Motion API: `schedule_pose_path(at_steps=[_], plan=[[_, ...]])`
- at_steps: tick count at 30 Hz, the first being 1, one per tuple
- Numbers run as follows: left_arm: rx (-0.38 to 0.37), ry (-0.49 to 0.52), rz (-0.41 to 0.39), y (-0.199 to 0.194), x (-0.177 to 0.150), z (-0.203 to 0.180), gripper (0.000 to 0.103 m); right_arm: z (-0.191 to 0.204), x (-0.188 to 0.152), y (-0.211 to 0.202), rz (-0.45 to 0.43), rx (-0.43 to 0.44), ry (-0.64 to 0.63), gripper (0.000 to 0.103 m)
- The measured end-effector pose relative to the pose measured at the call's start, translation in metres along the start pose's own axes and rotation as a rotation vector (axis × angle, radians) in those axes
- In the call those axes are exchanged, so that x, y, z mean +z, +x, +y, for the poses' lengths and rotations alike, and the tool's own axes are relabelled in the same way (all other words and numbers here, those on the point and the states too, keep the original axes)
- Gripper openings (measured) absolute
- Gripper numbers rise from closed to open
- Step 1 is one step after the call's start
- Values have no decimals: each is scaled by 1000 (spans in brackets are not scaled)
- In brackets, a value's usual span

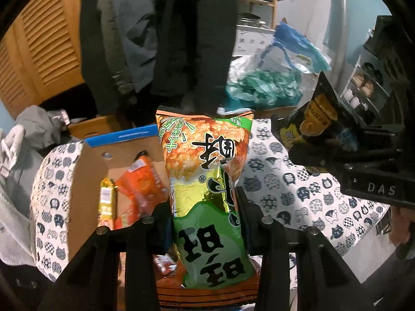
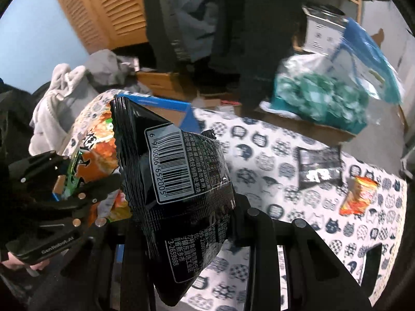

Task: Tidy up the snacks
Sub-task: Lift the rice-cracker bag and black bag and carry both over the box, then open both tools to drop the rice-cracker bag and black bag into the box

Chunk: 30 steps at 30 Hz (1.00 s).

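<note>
The left gripper clamps a green snack bag at frame centre, above the cardboard box at lower left. The right gripper pinches a black packet. Both bags look slippery; a loose grip could drop either outside the box.

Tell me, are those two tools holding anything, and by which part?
Yes, both. The left tool pinches the green-and-orange snack bag across its middle. The right tool clamps the black snack bag around its lower half, barcode side up.
</note>
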<state>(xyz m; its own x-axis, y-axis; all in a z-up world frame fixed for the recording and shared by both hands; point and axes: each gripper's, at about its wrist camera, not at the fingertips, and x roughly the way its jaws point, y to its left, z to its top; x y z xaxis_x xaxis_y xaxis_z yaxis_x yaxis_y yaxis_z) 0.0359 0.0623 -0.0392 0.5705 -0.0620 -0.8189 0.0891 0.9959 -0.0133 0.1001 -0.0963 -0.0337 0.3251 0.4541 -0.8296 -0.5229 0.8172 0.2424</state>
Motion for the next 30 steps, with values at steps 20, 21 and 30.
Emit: schedule_pose_path(at_steps=[20,21,30], plan=[[123,-127,44,-3,-34,102,41,102,28,65,89,67,-126,30],[123,-132,48,-2,-35,105,41,105,29,68,93,69,-130,30],[157,-160,79,-1,-42,120,68,120,28,91,134,62,-155,32]])
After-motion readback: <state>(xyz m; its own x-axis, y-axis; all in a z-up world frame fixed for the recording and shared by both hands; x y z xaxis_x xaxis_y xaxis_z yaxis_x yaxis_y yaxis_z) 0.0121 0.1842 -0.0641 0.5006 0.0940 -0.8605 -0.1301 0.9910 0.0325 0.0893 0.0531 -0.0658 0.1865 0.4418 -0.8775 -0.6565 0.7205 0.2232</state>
